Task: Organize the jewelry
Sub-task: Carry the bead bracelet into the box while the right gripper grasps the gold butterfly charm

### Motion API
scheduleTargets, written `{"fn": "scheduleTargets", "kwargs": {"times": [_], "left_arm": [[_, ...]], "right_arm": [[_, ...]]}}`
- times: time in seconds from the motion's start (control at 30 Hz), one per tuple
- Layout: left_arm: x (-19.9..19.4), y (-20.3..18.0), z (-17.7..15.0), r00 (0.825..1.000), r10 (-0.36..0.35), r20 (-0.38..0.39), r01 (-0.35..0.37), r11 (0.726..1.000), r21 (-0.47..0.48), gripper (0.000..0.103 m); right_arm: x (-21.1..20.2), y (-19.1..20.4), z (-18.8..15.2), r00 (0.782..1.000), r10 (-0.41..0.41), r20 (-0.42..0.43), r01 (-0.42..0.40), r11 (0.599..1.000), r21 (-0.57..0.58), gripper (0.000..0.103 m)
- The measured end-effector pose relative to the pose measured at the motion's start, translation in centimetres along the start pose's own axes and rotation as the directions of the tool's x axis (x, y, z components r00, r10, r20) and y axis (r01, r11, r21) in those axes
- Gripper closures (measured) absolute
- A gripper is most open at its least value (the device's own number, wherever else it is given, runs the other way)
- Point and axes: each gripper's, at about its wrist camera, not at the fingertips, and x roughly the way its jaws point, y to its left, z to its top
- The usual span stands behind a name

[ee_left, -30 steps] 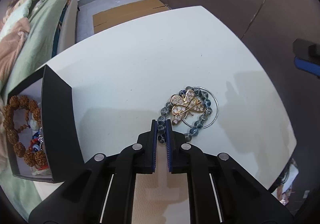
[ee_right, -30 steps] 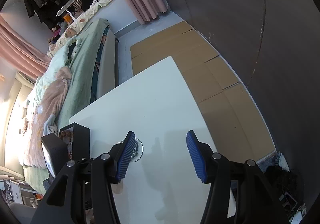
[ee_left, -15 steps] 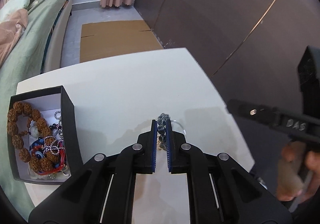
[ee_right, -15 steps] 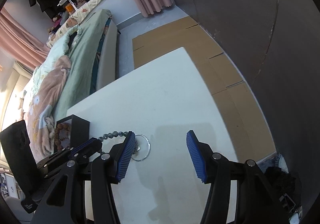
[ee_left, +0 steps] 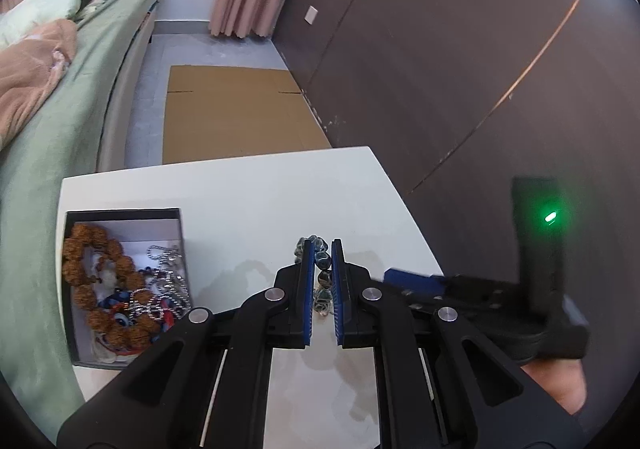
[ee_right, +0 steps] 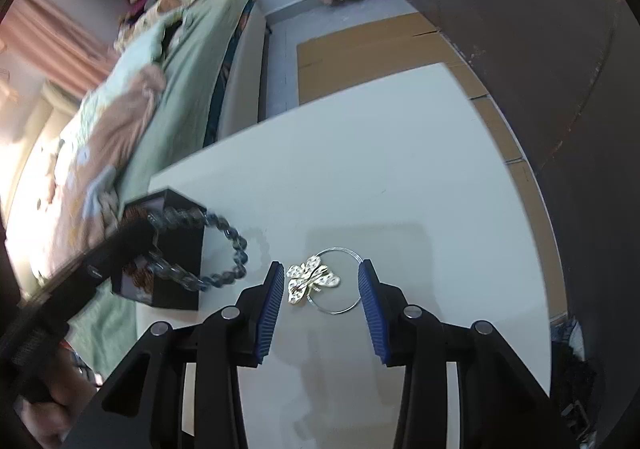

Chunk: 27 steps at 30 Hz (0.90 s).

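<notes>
While the left tongs clamped the blue bead bracelet airborne, box at nine o'clock already held jewelry; right tongs gaped around the butterfly brooch and ring, unsorted on desk.

The left gripper now carries the grey bead bracelet off the table, away from the butterfly brooch; the right gripper now straddles that brooch and the wire ring.
</notes>
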Motion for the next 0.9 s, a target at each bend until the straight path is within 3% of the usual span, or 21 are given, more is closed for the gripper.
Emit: {"fn": "scheduleTargets", "kwargs": {"times": [0.2, 0.33, 0.6, 0.77, 0.9], "left_arm": [[-1.1, 1.4, 0.1, 1.000, 0.006, 0.019, -0.005, 1.000, -0.027, 0.094], [-2.2, 2.3, 0.0, 0.999, 0.004, 0.034, -0.002, 0.999, -0.048, 0.094], [-4.1, 4.2, 0.5, 0.998, 0.004, 0.070, 0.002, 0.997, -0.080, 0.094], [-5.2, 5.0, 0.6, 0.996, 0.007, 0.091, 0.002, 0.996, -0.094, 0.094], [-6.3, 5.5, 0.5, 0.994, 0.012, 0.109, 0.000, 0.994, -0.106, 0.094]], "right_arm": [[2.4, 1.6, -0.2, 0.998, -0.041, -0.053, 0.038, 0.998, -0.048, 0.063], [3.5, 2.6, -0.4, 0.995, -0.080, -0.059, 0.075, 0.993, -0.090, 0.047], [5.8, 4.1, -0.4, 0.984, -0.152, -0.090, 0.136, 0.977, -0.161, 0.050], [6.4, 4.8, -0.5, 0.971, -0.224, -0.084, 0.202, 0.956, -0.212, 0.066], [5.9, 4.8, -0.4, 0.977, -0.195, -0.085, 0.175, 0.964, -0.199, 0.071]]}}
